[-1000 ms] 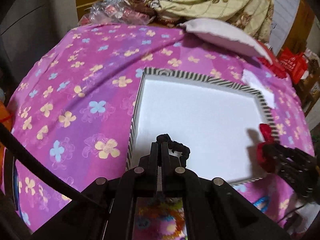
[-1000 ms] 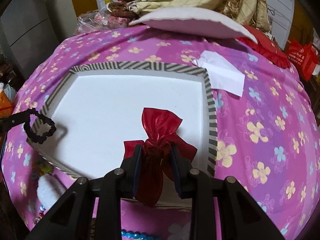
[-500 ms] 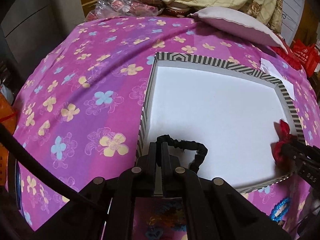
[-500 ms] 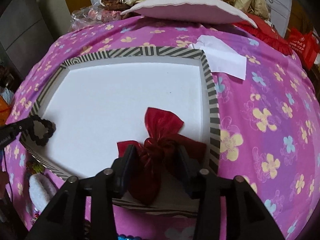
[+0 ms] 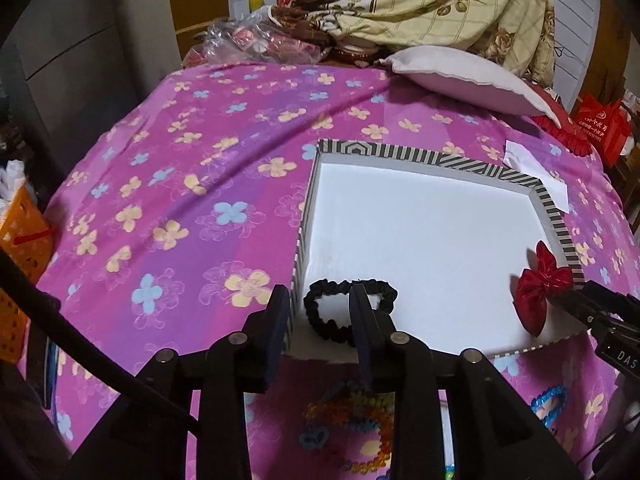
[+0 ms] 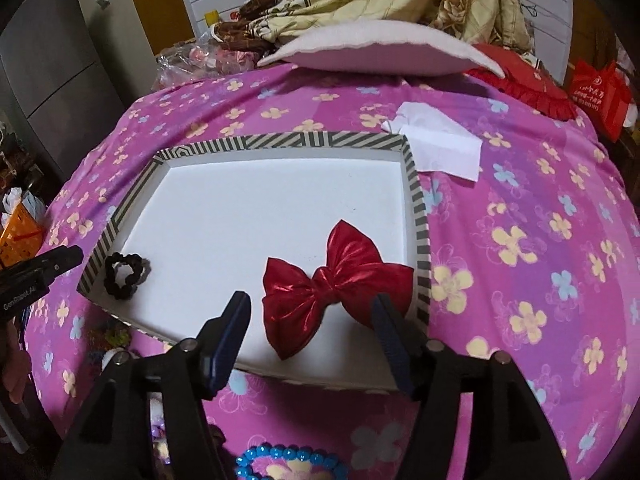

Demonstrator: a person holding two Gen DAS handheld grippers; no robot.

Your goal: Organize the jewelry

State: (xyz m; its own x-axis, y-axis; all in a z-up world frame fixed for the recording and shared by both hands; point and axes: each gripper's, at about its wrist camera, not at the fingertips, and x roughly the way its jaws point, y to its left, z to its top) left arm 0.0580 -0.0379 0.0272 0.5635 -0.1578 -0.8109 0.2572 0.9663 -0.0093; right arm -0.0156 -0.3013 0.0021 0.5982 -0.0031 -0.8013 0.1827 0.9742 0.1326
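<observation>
A shallow white box with a black-and-white striped rim (image 5: 440, 159) (image 6: 418, 216) lies on the pink flowered bedspread. A black scrunchie (image 5: 332, 312) (image 6: 124, 276) lies free in its near left corner. A shiny red bow (image 6: 332, 280) (image 5: 538, 284) lies free in its near right corner. My left gripper (image 5: 320, 320) is open, its fingers straddling the box's corner and part of the scrunchie. My right gripper (image 6: 312, 320) is open wide, just behind the bow. A blue bead bracelet (image 6: 280, 458) and a blue beaded heart (image 5: 550, 398) lie on the bedspread in front of the box.
A colourful beaded piece (image 5: 352, 420) lies below the left gripper. White paper (image 6: 440, 144) lies past the box's far right corner. A pale pillow (image 6: 376, 54), a heap of bedding (image 5: 440, 4), red bags (image 6: 600, 92) and an orange basket (image 5: 20, 240) ring the bed.
Both grippers have opened and pulled back. The scrunchie dropped from the left gripper and the red bow from the right; both now lie flat in the box.
</observation>
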